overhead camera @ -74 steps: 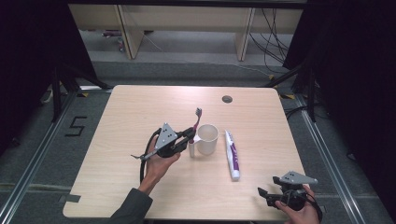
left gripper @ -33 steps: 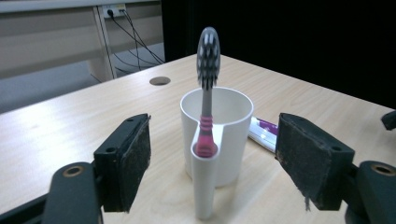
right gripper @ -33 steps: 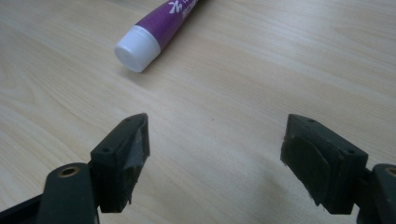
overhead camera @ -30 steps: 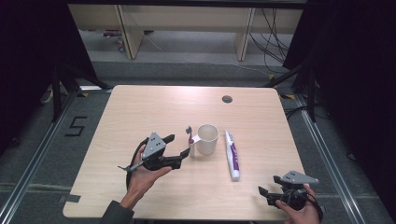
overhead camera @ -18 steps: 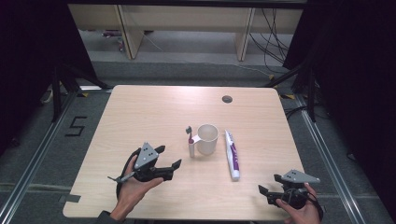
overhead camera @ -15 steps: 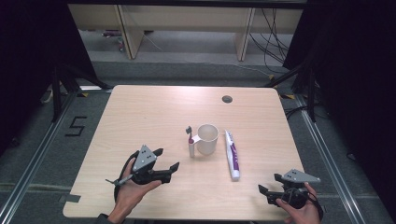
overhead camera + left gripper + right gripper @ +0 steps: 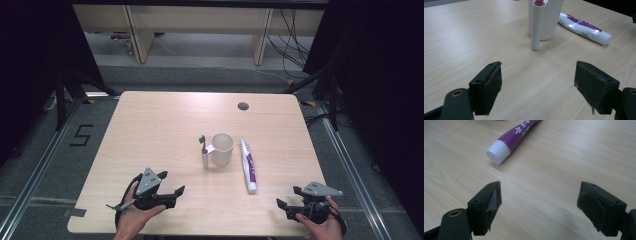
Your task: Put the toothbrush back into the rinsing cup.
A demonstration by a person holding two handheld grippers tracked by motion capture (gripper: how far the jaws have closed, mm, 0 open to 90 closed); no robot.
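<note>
1. Nearest the person, the left gripper is parked low at the table's front-left edge, jaws released with nothing between them. The right gripper is at the front-right corner, jaws also spread wide and empty; they've just been opening a touch further.

2. A bit further out, the toothpaste tube is lying flat, cap end toward the right gripper. If it gets grabbed by the round cap, it could easily be squirted out sideways or spun on the smooth wood.

3. Further still, the toothbrush is propped upright against the white cup, touching its side. That lean looks pretty sketchy: any bump to the cup and the brush would likely be tipped over, maybe rolled toward the edge.

4. Compared with the earliest frame, the toothbrush was being held at the cup by the left gripper; since then it's been let go and that gripper pulled back toward the person. The right gripper's been left where it was.
</note>
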